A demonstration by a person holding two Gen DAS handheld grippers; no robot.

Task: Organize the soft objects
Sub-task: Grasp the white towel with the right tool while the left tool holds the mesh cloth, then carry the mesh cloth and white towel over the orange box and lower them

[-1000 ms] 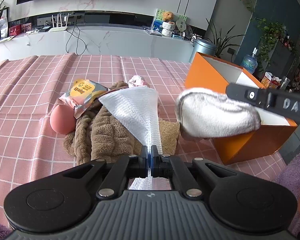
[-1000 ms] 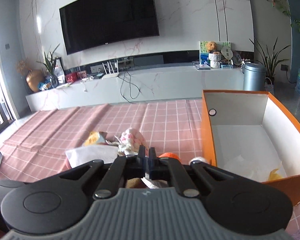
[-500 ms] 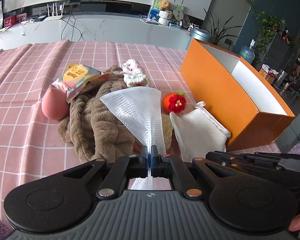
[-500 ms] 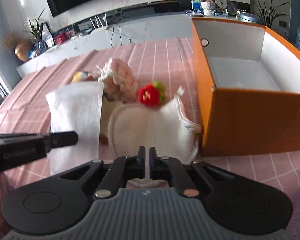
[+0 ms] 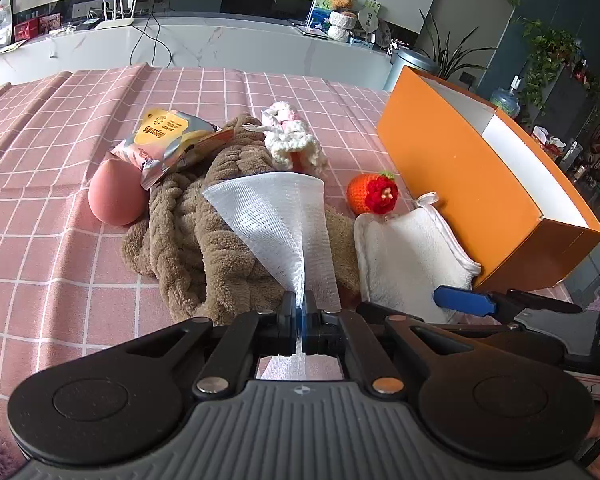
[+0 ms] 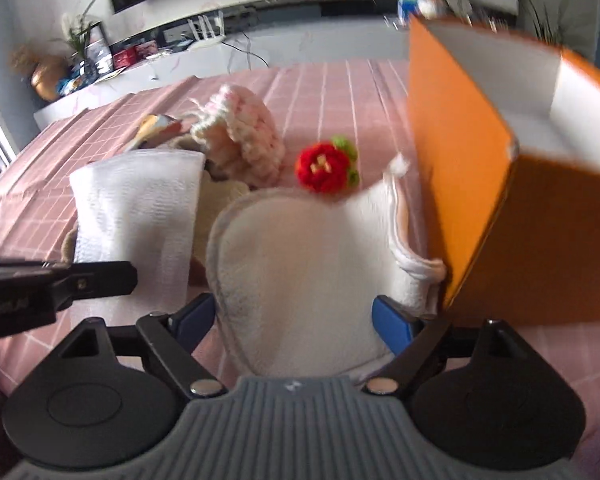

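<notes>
My left gripper (image 5: 300, 312) is shut on the narrow end of a white mesh cloth (image 5: 276, 216), which fans out over a brown fluffy cloth (image 5: 188, 232). The mesh cloth (image 6: 136, 208) also shows in the right wrist view. A white towelling mitt (image 6: 308, 264) lies flat on the pink checked tablecloth against the orange box (image 6: 460, 184). My right gripper (image 6: 292, 322) is opening, its blue pads (image 6: 392, 324) standing wide on either side of the mitt's near end without pressing on it. In the left wrist view the mitt (image 5: 408, 256) sits at the right, next to the box (image 5: 460, 184).
A red crochet flower (image 5: 374, 194) lies just beyond the mitt. A pink-and-white crochet piece (image 5: 292, 142), a snack packet (image 5: 168, 140) and a pink egg-shaped sponge (image 5: 116, 192) lie around the brown cloth. The box stands open on the table's right side.
The right gripper came down with the white mitt from beside the box to the table, then its jaws spread and let the mitt go. The left gripper kept its hold on the mesh cloth.
</notes>
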